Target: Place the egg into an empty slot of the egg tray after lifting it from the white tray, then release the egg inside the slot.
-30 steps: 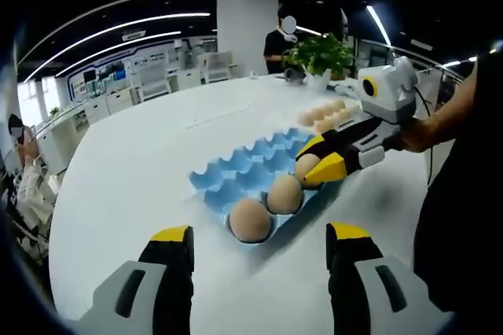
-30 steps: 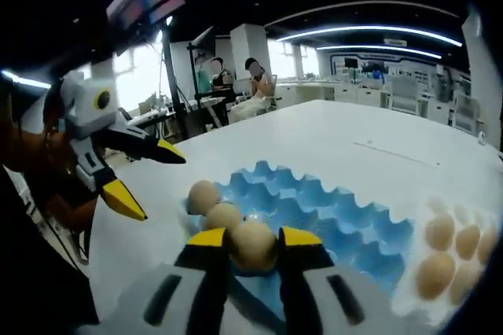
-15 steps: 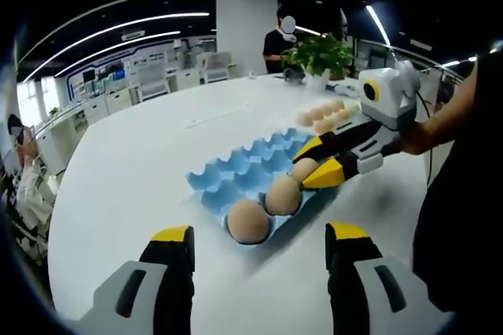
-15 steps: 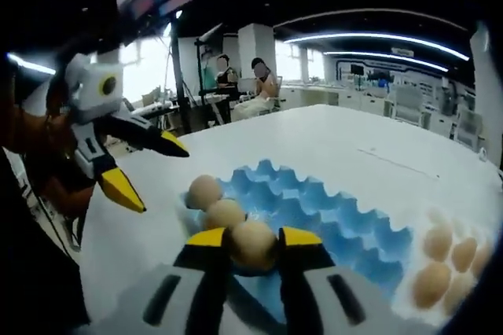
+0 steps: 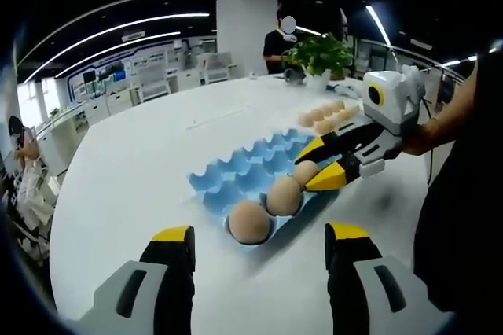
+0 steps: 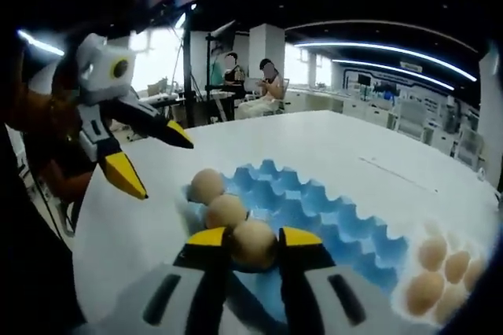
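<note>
- Right gripper [image 6: 253,242]: jaws closed on the egg [image 6: 253,241] (third in the row), held at a slot of the blue egg tray [image 6: 330,213]; two eggs [image 6: 208,185] already sit in neighbouring slots
- Left gripper [image 5: 255,244]: jaws spread wide, holding nothing, above the white table [image 5: 134,170]
- White tray [image 6: 464,292]: holds further eggs, just beside the egg tray

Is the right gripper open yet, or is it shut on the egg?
Shut on the egg: the right gripper has both yellow-tipped jaws pressed against its sides, over the blue egg tray.
</note>
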